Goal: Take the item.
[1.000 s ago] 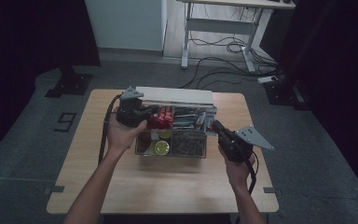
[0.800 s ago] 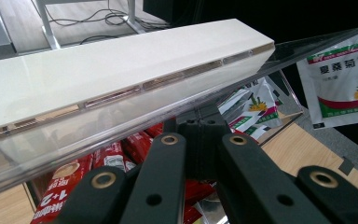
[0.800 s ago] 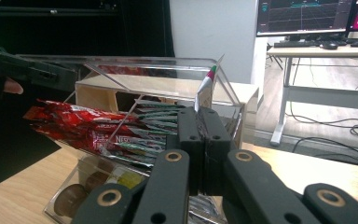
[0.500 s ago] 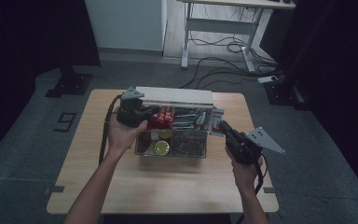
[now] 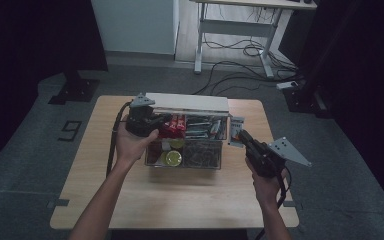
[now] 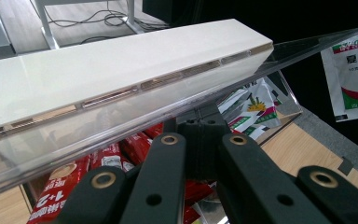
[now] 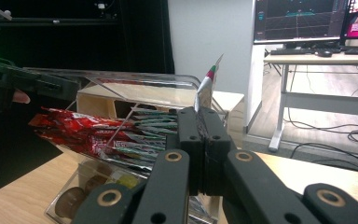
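A: Sachet (image 7: 208, 85) clenched edge-on in right gripper (image 5: 243, 136), right of centre in the high view, just beside the clear box (image 5: 184, 162); long axis upright.

B: Left gripper (image 5: 160, 121)?

A: Clamped on the box's clear lid (image 6: 121, 116), propping it open (nearer arm). Box holds red packets (image 7: 79, 128), green sachets, round tins.
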A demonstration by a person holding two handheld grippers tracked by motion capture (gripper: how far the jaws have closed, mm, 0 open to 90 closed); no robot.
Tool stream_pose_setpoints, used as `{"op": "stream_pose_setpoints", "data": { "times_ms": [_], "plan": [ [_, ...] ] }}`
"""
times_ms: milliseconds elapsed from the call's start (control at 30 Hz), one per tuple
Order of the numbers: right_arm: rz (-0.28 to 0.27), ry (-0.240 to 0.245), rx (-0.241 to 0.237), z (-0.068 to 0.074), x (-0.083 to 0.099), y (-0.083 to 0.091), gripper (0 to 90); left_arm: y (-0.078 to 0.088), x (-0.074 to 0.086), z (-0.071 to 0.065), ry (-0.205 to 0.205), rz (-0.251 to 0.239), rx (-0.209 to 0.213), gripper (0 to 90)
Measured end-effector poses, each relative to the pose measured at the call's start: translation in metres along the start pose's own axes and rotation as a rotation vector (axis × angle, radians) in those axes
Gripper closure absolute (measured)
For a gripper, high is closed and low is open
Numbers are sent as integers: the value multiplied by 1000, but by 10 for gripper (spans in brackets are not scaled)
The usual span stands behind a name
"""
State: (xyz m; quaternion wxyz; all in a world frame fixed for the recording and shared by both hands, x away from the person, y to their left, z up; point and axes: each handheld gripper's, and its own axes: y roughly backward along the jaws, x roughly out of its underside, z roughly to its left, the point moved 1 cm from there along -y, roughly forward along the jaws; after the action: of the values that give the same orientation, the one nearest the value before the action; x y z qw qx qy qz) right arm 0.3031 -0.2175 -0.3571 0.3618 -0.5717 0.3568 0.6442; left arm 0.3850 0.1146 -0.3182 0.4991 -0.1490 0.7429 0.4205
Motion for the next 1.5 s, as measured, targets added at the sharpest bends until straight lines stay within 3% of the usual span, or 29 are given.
{"op": "stream_pose_setpoints", "data": {
  "times_ms": [833, 1500],
  "plan": [
    [18, -13, 31, -14, 7, 5, 888, 0, 0, 0, 1, 0, 5, 898],
    [72, -25, 67, -29, 26, 4, 888, -1, 0, -2, -4, 6, 5, 898]
  ]
}}
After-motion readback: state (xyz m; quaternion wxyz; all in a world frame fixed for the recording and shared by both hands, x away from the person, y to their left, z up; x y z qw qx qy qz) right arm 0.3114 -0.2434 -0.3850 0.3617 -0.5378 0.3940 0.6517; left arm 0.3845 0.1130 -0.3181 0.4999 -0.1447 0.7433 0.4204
